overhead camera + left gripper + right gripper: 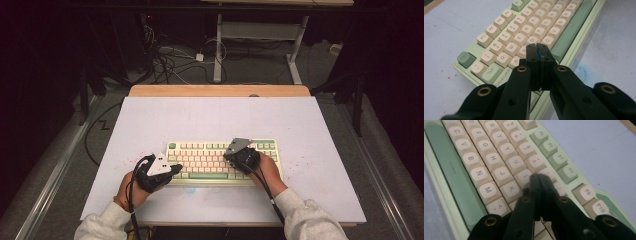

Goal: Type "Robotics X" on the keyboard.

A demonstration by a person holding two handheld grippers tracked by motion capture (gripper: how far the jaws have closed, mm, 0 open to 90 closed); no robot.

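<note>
Overhead, pale board on wooden table, keyboard, both tongs closed, empty.

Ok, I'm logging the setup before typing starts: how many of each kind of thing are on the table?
Keyboard: 1
White board under it: 1
Hand-held claws, left claw and right claw, both shut: 2
Total: 4

Lighting: overhead, even on the white table top; surrounding room dim to black at the high view's edges. Shadows: soft, short. Glare: none; mild sheen on keyboard keycaps. Focus: left gripper view sharp mid-frame, jaw bases soft; right gripper view slightly blurred throughout, near keys softest. Distortion: mild wide-angle stretch at the borders
</note>
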